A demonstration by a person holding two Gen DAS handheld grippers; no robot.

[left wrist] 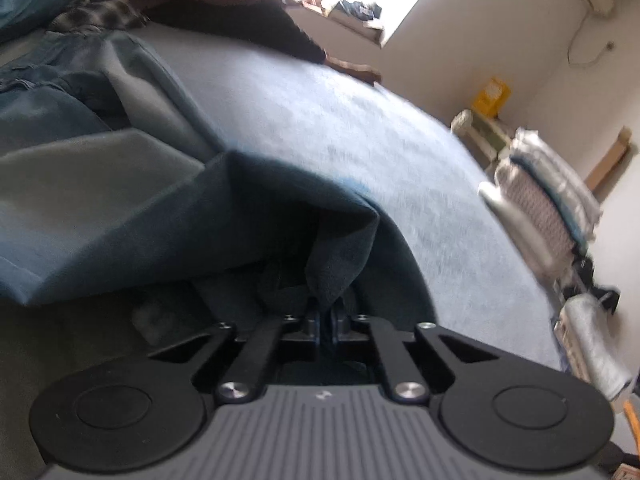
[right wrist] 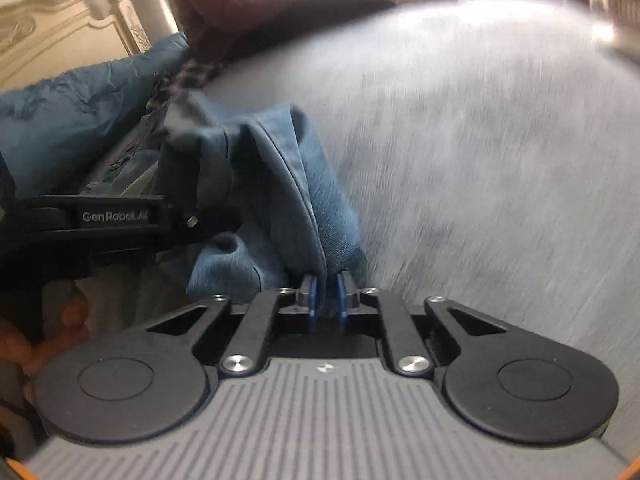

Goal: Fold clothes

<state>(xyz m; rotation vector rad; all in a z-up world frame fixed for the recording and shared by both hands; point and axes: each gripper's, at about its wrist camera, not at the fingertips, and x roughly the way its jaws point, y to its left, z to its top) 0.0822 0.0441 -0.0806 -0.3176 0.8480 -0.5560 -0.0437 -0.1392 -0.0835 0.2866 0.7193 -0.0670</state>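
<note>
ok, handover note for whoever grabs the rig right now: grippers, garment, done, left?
Left gripper: shut on a bunched fold of the blue jeans, lifted off the bed.
Right gripper: shut on the jeans along a seam; the left gripper's body sits close on its left.
Other clothes are piled at the far edge of the bed.
Done: both grips set.
Left: no neat fold visible yet; lay the jeans flat and fold.
</note>
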